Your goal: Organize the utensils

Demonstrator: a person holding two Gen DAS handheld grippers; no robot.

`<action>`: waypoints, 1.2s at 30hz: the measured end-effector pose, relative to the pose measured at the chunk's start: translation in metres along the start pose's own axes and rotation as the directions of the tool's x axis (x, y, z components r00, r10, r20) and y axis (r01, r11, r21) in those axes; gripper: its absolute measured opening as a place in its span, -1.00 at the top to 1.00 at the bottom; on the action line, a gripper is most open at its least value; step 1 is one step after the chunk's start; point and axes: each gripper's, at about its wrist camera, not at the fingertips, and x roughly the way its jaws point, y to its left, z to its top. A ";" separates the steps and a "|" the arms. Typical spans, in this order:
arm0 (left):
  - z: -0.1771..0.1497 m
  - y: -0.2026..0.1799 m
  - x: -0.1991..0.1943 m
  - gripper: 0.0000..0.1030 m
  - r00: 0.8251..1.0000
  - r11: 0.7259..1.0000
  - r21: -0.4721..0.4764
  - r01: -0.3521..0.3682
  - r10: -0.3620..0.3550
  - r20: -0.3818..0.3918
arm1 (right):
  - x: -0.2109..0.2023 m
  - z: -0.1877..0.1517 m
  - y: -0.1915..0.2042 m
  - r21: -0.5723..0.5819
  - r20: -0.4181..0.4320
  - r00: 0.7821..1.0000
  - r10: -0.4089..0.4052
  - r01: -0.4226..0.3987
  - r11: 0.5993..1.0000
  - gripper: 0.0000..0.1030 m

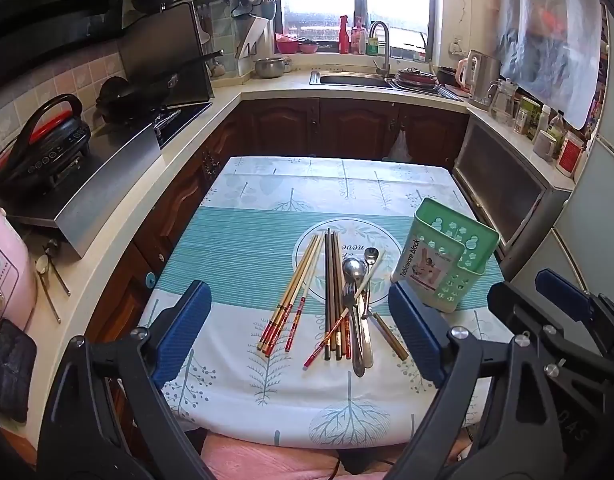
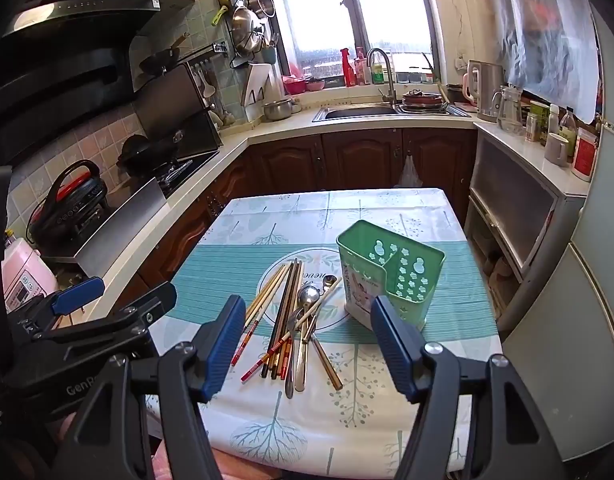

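- A loose pile of utensils is seen near the middle of the table, on the patterned cloth: light chopsticks with red ends at the left, dark chopsticks beside them, spoons to their right.
- One pale chopstick is laid slantwise across the spoons and the dark sticks.
- A green holder with two compartments is stood upright just right of the pile; nothing is seen inside it.
- The left gripper is held above the near end of the pile, jaws spread wide, nothing between the pads.
- The right gripper is held likewise, jaws wide apart and empty, the holder just beyond its right finger.
- Kitchen counters, a stove and a sink are ranged around the table.
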 end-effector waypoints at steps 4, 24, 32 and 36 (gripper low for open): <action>-0.004 0.000 0.007 -0.72 1.000 1.000 0.005 0.002 -0.002 -0.003 | -0.001 0.001 -0.001 0.003 -0.003 1.000 0.002 -0.002 1.000 -0.27; -0.008 -0.002 0.012 -0.65 0.999 1.000 0.006 0.022 -0.022 -0.025 | 0.001 0.000 0.000 0.008 -0.006 1.000 0.005 -0.005 1.000 -0.27; -0.001 0.002 0.014 -0.65 0.998 0.998 0.009 0.065 -0.065 -0.027 | 0.005 -0.002 -0.001 0.011 -0.016 1.000 0.006 -0.006 1.000 -0.27; 0.010 0.005 0.014 -0.65 0.997 0.996 0.047 0.081 -0.081 0.010 | 0.012 0.004 -0.010 0.004 -0.004 1.000 -0.031 0.031 1.000 -0.27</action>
